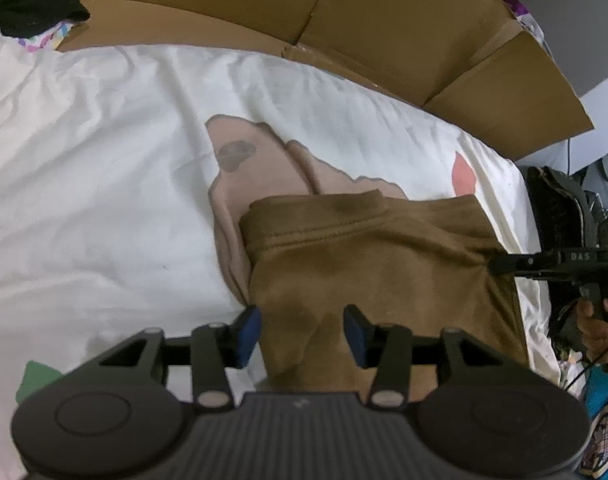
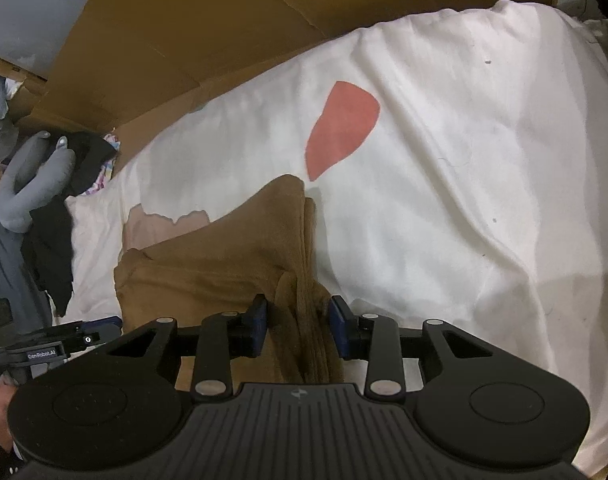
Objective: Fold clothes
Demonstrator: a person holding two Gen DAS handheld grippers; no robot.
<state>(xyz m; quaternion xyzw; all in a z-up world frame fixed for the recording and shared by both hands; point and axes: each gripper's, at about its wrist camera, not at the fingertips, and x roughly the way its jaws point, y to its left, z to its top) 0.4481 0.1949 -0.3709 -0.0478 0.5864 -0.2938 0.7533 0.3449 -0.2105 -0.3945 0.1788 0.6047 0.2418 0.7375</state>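
A folded brown garment (image 1: pixel 364 256) lies on a white sheet (image 1: pixel 103 160), with a pale beige cloth (image 1: pixel 239 168) under its far edge. My left gripper (image 1: pixel 302 334) hovers over the garment's near left corner. It is open: the left pad is off the cloth's edge and the right pad rests above the fabric. In the right wrist view the brown garment (image 2: pixel 223 264) has its thick folded right edge bunched between the pads of my right gripper (image 2: pixel 299 326), which is shut on it. That right gripper (image 1: pixel 500 264) also shows at the garment's right side, with wrinkles pulling toward it.
Flattened cardboard (image 1: pixel 384 20) stands behind the sheet. A pink patch (image 2: pixel 340 128) marks the sheet beyond the garment. Dark clothes (image 2: pixel 63 208) and a grey plush toy (image 2: pixel 27 184) lie at the left. A person's hand (image 1: pixel 596 320) holds the right tool.
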